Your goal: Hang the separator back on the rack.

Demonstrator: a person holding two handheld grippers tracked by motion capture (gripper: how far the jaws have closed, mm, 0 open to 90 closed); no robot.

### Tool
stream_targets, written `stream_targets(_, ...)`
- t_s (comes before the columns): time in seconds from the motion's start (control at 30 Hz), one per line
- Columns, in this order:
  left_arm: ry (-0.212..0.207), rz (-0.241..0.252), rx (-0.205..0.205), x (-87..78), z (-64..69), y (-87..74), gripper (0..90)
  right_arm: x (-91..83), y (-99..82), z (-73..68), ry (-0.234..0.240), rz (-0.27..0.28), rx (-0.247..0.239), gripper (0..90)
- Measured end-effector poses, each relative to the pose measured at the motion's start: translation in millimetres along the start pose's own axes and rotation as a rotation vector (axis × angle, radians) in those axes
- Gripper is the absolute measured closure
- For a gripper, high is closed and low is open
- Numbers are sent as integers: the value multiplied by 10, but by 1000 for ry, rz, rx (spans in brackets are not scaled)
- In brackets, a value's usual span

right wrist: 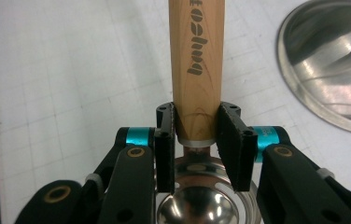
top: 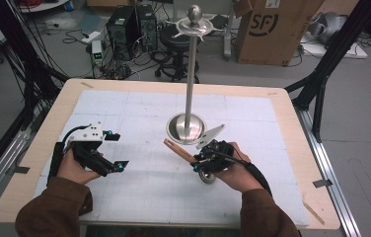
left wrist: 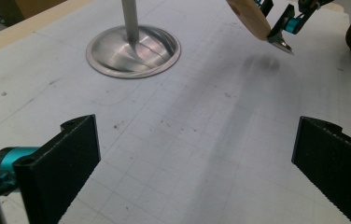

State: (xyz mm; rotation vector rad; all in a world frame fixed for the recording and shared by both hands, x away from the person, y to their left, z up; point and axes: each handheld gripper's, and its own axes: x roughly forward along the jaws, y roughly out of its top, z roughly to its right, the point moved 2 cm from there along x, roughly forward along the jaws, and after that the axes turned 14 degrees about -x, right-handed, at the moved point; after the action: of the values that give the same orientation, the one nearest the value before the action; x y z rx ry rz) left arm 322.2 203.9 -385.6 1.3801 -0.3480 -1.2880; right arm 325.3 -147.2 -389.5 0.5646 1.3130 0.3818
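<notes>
Jaws of the right gripper (right wrist: 196, 140) clamp the wooden-handled steel ladle (right wrist: 197, 60) above the tabletop (top: 139, 192), beside the tall steel hanging stand (top: 189, 84); left gripper (top: 114, 150) waits wide; hanging likely wants handle tip upward.

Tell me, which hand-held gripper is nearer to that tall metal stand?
Right. The right hand-held gripper, shut on a wooden-handled utensil, is just in front of the stand's round base. The left hand-held gripper sits open, well off to the stand's left.
</notes>
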Motion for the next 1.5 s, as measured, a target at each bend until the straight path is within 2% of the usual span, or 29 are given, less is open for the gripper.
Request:
stream_targets(0.2, -33, -11, -8, 20, 12, -4, 16, -125, 10, -22, -17, 92, -5, 689)
stream_targets(0.33, -52, -27, -4, 54, 31, -7, 16, -186, 20, -43, -31, 127, -7, 689)
stream_targets(0.73, -50, -39, -20, 52, 31, -7, 17, -313, 24, -83, -33, 238, -24, 689)
stream_targets(0.83, -46, -32, -7, 39, 40, -3, 44, -326, 21, -87, -31, 262, -32, 689)
stream_targets(0.9, -62, -20, -12, 29, 40, 4, 44, -336, 17, -98, -21, 274, -28, 689)
stream_targets(1.0, -55, -6, -17, 11, 42, 11, 44, -348, 12, -106, -23, 292, -35, 689)
stream_targets(1.3, -62, 18, 4, 2, 41, 20, 44, -337, -62, -144, -13, 375, -34, 689)
stream_targets(1.33, -61, 22, 6, 0, 42, 20, 44, -330, -71, -146, -1, 380, -26, 689)
stream_targets(1.4, -65, 28, 11, 0, 46, 24, 44, -335, -83, -138, 0, 376, -26, 689)
stream_targets(1.5, -66, 38, 17, -2, 49, 30, 43, -355, -91, -136, -5, 400, -27, 689)
